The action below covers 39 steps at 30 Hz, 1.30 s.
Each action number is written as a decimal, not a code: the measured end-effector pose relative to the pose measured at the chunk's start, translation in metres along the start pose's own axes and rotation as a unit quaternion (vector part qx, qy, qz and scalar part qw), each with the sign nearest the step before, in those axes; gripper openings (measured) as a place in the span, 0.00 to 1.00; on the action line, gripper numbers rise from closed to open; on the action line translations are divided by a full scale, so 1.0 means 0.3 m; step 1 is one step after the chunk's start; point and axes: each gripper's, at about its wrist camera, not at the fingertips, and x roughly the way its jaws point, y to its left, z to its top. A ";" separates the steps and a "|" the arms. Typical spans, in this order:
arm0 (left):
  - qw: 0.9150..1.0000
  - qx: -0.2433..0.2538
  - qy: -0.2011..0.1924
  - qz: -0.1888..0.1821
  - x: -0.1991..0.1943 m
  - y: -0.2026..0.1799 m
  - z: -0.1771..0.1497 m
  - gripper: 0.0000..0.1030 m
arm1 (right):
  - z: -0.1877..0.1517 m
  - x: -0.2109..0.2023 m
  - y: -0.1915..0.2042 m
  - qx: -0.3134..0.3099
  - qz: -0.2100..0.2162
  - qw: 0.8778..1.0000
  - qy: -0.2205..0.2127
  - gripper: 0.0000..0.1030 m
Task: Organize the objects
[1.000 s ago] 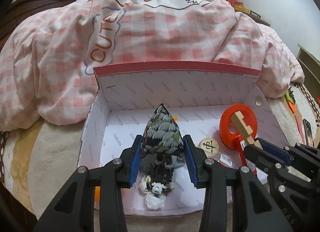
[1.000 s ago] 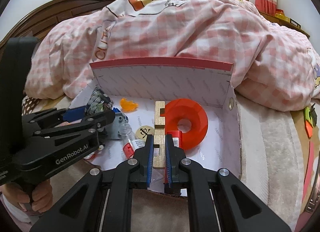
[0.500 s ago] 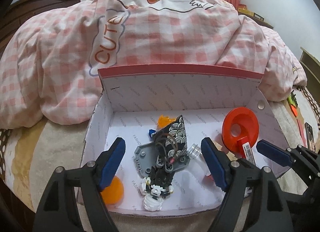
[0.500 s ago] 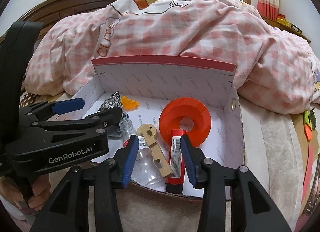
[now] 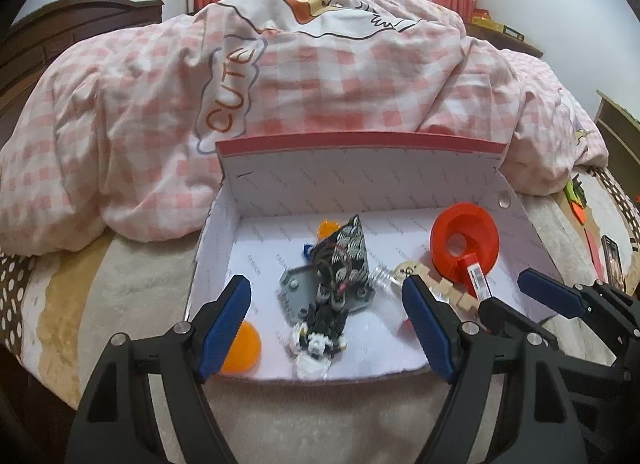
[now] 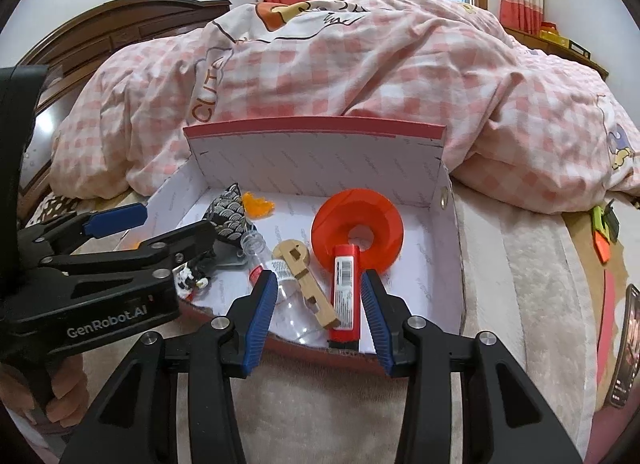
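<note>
A white cardboard box with a red rim sat on the soft, fuzzy bed. The left gripper hung over the box's near edge, its blue ribbed pads wide apart and holding nothing. Under it lay a round orange disc and a dark pointy pouch with a wave pattern, on a flat grey piece. Next came a clear plastic bottle, a notched wooden block, and a red tube touching a shiny orange ring. The right gripper stood apart too, empty.
</note>
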 end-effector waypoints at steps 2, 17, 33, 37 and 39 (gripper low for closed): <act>1.000 -0.004 0.002 -0.001 -0.020 0.013 -0.015 0.77 | -0.008 -0.010 0.002 0.003 0.002 1.000 0.001 0.43; 1.000 -0.019 0.012 -0.001 -0.157 0.041 -0.122 0.77 | -0.099 -0.136 0.067 0.005 0.016 1.000 0.015 0.43; 0.999 -0.012 0.051 -0.003 -0.189 0.012 -0.262 0.77 | -0.238 -0.187 0.061 0.021 -0.009 0.999 0.039 0.43; 0.998 -0.010 0.063 -0.002 -0.175 0.001 -0.291 0.77 | -0.253 -0.187 0.060 0.018 -0.021 0.999 0.032 0.43; 0.998 -0.009 0.067 -0.002 -0.171 -0.004 -0.301 0.77 | -0.258 -0.182 0.061 0.016 -0.027 0.999 0.032 0.43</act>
